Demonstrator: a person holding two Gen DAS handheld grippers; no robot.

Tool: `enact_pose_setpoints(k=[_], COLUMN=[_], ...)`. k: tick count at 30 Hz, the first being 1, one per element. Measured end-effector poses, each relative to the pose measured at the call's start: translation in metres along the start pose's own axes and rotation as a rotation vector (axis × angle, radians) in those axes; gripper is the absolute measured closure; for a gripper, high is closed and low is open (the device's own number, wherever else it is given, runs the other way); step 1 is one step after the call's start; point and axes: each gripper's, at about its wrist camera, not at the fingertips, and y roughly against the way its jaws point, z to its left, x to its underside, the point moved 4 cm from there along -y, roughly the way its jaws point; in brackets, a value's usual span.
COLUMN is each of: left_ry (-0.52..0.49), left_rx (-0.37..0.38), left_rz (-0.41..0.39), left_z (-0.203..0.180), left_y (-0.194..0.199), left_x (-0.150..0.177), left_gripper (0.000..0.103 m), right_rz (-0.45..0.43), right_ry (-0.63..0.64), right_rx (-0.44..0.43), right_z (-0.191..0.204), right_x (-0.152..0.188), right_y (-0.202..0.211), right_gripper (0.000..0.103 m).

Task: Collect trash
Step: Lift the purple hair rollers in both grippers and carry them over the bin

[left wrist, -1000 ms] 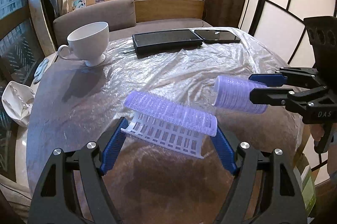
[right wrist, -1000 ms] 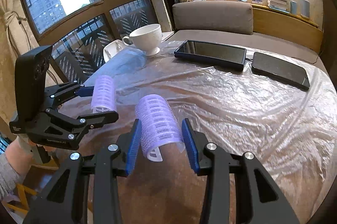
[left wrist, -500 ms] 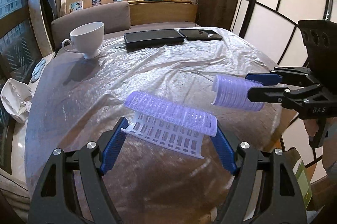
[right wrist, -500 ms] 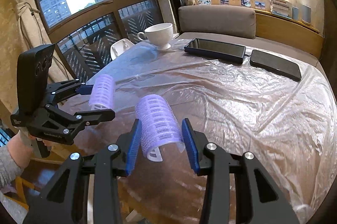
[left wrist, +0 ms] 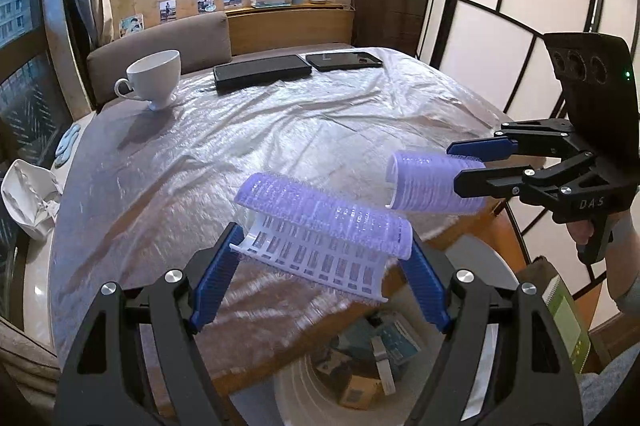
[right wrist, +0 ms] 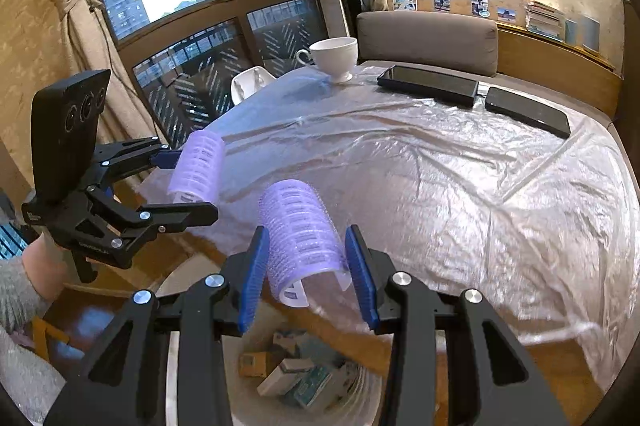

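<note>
Left gripper [left wrist: 320, 266] clamps a roller [left wrist: 320, 222], right gripper [right wrist: 308, 266] clamps another curler [right wrist: 300, 230]; both past table [left wrist: 280, 145] edge, over bin [right wrist: 360, 402].

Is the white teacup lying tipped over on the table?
No, the white teacup stands upright on the plastic-covered table, near its far edge.

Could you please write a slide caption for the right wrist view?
Right gripper and left gripper each hold a purple cylindrical hair roller above a white trash bin.
</note>
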Motion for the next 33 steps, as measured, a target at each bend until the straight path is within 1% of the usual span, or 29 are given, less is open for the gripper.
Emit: enact_pose_setpoints(k=[5,10,17,21,26,30,33], left_ry=[-0.004,0.004,0.006,-0.002,-0.022,-0.030,-0.032], left_rx=[0.006,0.029,0.037,0.038,0.021,0.026,0.032], left_rz=[-0.001,0.005,0.043,0.056,0.070,0.090,0.109], left_z=[-0.012,-0.022,-0.033,-0.038,-0.045,-0.051,-0.054], left_y=[0.011,0.018,0.015,0.015,0.013,0.008,0.003], left_x=[0.014,0.029,0.049,0.056,0.066,0.075,0.082], left_gripper=[0.024,0.024,0.024,0.024,0.024,0.024,0.024], right_rz=[0.004,0.010,0.010,0.023,0.039,0.053,0.067], right_ry=[0.002,-0.014,-0.025,-0.019,-0.013,-0.003,-0.010], right_rx=[-0.001,-0.015,-0.017,-0.013,-0.014,0.000,-0.006], right_z=[0.009,0.015,0.022,0.025,0.030,0.033,0.035], right_x=[0.017,0.035,0.053,0.062,0.070,0.076,0.081], right_y=[0.012,0.021,0.028,0.029,0.030,0.028,0.024], right_gripper=[0.064,0.064,0.064,0.064,0.064,0.064,0.064])
